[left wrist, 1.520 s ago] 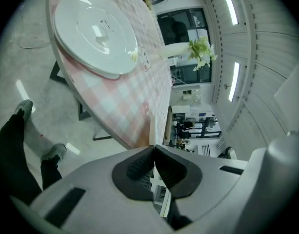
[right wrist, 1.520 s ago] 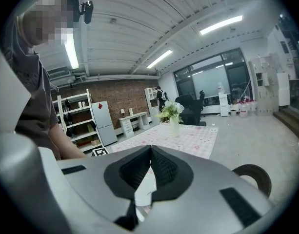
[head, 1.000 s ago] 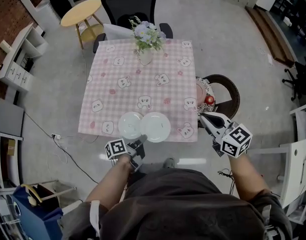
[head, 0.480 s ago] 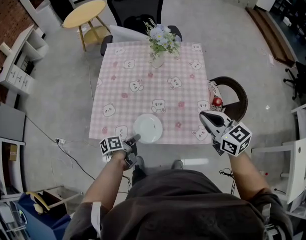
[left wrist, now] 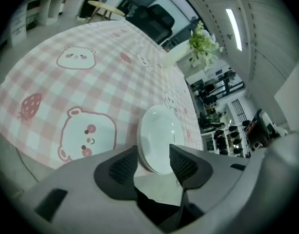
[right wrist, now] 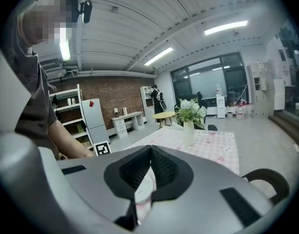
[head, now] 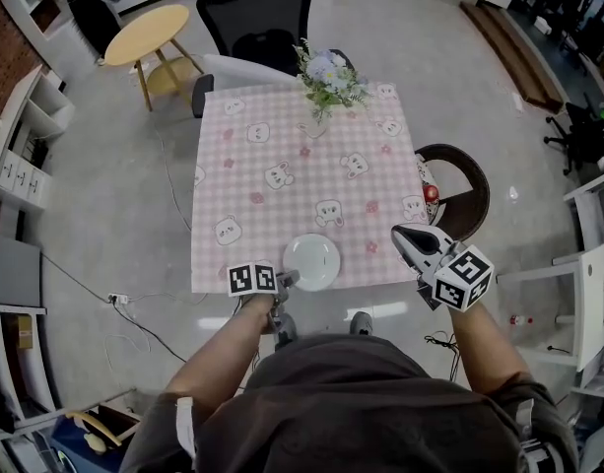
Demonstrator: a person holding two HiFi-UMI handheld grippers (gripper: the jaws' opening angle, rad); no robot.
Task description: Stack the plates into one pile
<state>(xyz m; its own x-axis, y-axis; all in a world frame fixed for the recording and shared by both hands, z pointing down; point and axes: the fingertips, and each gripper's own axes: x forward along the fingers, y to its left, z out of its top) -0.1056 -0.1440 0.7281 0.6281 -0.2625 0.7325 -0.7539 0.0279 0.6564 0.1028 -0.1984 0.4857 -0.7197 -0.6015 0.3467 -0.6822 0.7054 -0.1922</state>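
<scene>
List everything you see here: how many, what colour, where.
Pink checked bear-print tablecloth: one, pink, mid-room.
White ceramic plates: one pile, white, cloth's near edge.
Vase of flowers: one, pale, cloth's far edge.
Black office chair: one, black, beyond cloth.
Round wooden side table: one, yellow, far left.
Round dark chair: one, brown, right of cloth.
Left gripper: one, grey, jaws just opened, pile's rim between them, ungripped.
Right gripper: one, grey, jaws together, off cloth's right corner.

Dark short-sleeved shirt [head: 331,402] worn; grey left claw [head: 285,281] and right claw [head: 408,235] carry black-and-white marker cubes [head: 464,279].

Pink-checked table [head: 233,180] — stacked plates [head: 311,261], flower vase [head: 324,92].
</scene>
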